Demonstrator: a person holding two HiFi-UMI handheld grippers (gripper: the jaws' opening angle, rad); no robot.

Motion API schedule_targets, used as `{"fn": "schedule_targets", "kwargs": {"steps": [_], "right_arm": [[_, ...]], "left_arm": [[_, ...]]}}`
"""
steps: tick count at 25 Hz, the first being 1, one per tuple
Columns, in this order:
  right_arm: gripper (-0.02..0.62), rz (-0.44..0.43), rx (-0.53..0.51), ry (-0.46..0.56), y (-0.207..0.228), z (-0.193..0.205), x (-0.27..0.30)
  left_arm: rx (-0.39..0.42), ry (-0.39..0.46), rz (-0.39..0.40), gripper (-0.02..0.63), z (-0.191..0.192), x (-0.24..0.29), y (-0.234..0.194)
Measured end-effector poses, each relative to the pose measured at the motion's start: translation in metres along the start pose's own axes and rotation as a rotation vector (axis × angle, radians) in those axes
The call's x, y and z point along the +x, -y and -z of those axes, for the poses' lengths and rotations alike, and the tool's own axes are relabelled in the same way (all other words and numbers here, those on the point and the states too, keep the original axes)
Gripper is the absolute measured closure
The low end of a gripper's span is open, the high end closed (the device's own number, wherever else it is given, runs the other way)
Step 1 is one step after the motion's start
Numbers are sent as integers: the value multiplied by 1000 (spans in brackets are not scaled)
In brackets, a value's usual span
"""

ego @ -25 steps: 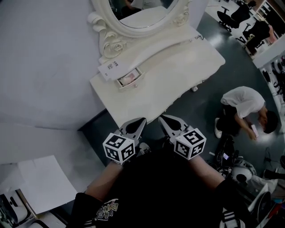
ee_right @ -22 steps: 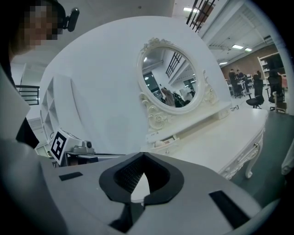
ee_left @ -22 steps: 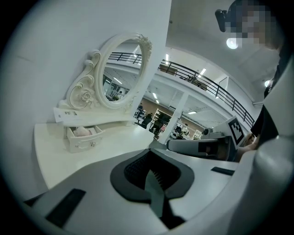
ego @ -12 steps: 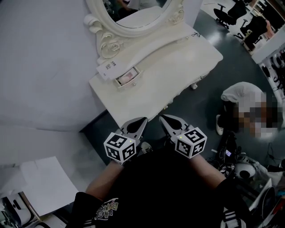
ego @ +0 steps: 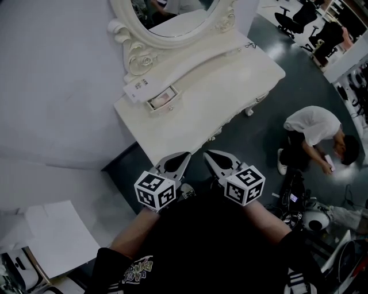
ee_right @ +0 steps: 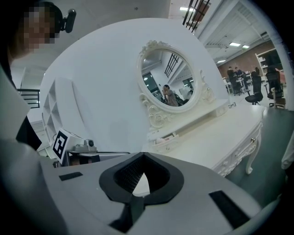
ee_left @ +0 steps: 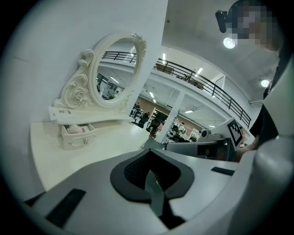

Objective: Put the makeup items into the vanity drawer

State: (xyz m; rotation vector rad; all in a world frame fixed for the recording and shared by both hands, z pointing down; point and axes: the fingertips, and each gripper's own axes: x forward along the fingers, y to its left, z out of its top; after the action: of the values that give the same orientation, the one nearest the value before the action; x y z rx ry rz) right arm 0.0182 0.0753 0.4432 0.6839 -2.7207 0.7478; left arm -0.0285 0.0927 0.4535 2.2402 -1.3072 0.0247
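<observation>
The person is holding both grippers side by side in front of the body, just off the near edge of the white vanity table [ego: 230,74]. The left gripper [ego: 184,156] is keeping its jaws pressed together with nothing between them, and the right gripper [ego: 209,155] is likewise closed and empty (each gripper view shows its dark pads meeting at the tips). Their tips are pointing towards the tabletop and sitting near each other without touching. The marker cubes [ego: 154,190] are riding at the back of the grippers, over the person's forearms.

A small drawer [ee_left: 76,139] is standing open at the back of the vanity, under the foot of the ornate oval mirror [ego: 172,17]. A pink item [ego: 164,99] is lying inside it; what kind of makeup item it is cannot be made out. The drawer is sitting well apart from both grippers, across the bare tabletop and towards the left side of the table, so the left gripper is the nearer of the two. A white label card [ego: 137,87] is lying just beside the drawer, on the ledge above it.

On the dark floor to the right of the vanity, another person [ego: 313,129] is crouching. A white sheet [ego: 54,235] is lying at the lower left.
</observation>
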Motion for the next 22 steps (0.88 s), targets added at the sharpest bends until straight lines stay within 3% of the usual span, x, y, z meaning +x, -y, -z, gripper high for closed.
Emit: {"fn": "schedule_targets", "kwargs": {"steps": [22], "right_arm": [[566, 4, 27, -4, 7, 10, -4]], "left_arm": [[-8, -39, 19, 604, 10, 12, 6]]}}
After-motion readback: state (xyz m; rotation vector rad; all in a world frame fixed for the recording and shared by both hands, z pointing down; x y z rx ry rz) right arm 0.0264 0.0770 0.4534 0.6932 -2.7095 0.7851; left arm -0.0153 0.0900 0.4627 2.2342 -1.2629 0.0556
